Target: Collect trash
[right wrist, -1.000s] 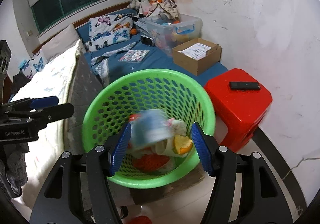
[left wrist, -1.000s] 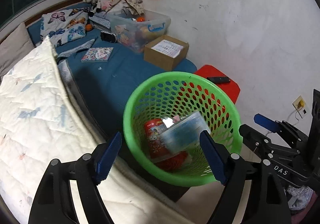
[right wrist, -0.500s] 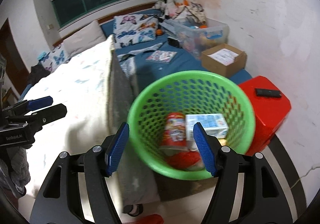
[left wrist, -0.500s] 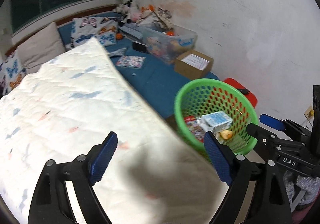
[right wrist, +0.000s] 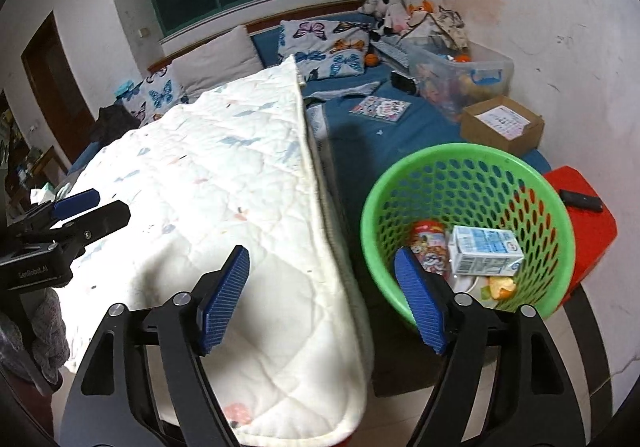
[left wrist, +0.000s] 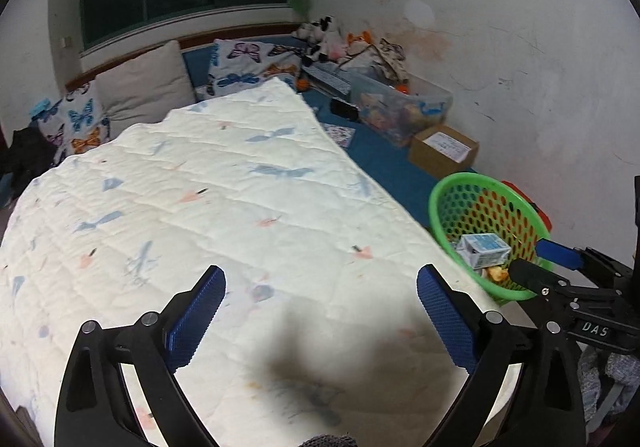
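- Trash sits already inside the green basket (right wrist: pixel 466 183), which stands on the floor beside the foot of the bed (right wrist: pixel 400 143), next to a red stool (right wrist: pixel 592 223). I judge it was put there so that both hands can reach it from the bed side.
- Inside the basket I see a white and blue carton (right wrist: pixel 486 251) lying on its side, a red printed can (right wrist: pixel 430 247) leaning beside it, and an orange piece that looks like fruit peel (right wrist: pixel 502 285). Something white lies under them; I cannot tell what it is.
- The left tool (left wrist: pixel 320 311) hangs over the white quilt (left wrist: pixel 224 215). Its jaws have just been opening and now stand very wide, with nothing between them.
- The right tool (right wrist: pixel 322 297) hangs over the quilt's edge, near the basket. Its jaws also have just been opening, they stand moderately wide and they hold nothing.
- Both tools are empty and point away from the basket, so I think the hands are looking for the next piece of trash.
- On the blue sheet farther back there is a clear plastic bin (right wrist: pixel 460 75) full of toys and a cardboard box (right wrist: pixel 502 125) with a printed paper on top. A dark remote (right wrist: pixel 580 201) lies on the stool.
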`<state>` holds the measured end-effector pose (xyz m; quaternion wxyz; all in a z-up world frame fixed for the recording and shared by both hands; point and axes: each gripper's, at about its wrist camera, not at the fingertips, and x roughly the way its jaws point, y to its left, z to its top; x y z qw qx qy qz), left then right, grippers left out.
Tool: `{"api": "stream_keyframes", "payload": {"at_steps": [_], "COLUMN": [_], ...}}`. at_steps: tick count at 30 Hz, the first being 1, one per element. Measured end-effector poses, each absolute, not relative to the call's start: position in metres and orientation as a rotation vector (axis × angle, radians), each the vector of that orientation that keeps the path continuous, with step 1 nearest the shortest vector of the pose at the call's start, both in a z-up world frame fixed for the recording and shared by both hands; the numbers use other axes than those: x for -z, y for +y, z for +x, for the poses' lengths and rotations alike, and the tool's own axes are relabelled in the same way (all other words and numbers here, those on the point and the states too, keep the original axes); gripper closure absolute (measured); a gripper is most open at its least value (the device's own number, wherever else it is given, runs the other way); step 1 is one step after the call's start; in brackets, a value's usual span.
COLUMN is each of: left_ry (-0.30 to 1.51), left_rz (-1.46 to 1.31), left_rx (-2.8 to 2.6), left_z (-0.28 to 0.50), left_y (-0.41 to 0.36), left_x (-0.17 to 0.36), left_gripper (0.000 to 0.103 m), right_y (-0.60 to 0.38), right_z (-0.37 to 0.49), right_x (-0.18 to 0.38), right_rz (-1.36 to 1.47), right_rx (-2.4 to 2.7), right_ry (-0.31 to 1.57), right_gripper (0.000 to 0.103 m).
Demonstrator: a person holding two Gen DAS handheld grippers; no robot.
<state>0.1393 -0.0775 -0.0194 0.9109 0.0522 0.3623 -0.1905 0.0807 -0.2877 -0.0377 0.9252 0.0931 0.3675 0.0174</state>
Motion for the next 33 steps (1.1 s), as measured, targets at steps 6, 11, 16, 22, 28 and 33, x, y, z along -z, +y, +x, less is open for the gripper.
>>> {"api": "stream_keyframes", "payload": {"at_steps": [6,11,16,22,28,33], "left_ry": [0.746,0.737,0.735,0.733,0.732,0.735], "left_rz": [0.094,0.078,0.088,0.067,0.050,0.039], "left_rx": [0.351,0.322,0.289,0.271,0.257,0.246], "left_z": [0.134,0.130,0.126,0.123,0.119,0.117], "left_y": [-0.060,-0.047,-0.039,-0.029,-0.021,-0.016], "left_x": [0.024,0.025,0.028,0.028,0.028,0.029], "left_gripper": [0.009,0.009,0.009,0.009,0.009,0.009], "right_y": [-0.278,-0.269,-0.261,-0.253,-0.247,-0.242], "right_z": [0.080,0.077,0.076,0.075,0.073,0.073], "right_x": [0.034,0.033,0.033,0.032,0.031,0.031], "right_rz": [0.191,0.185,0.166,0.147,0.137,0.132], "right_rx": [-0.036,-0.043,-0.050,-0.056,-0.060,-0.061], "right_ry": [0.755,0.756,0.758,0.756,0.755,0.757], "right_gripper": [0.023,0.020,0.019,0.019,0.019,0.019]}}
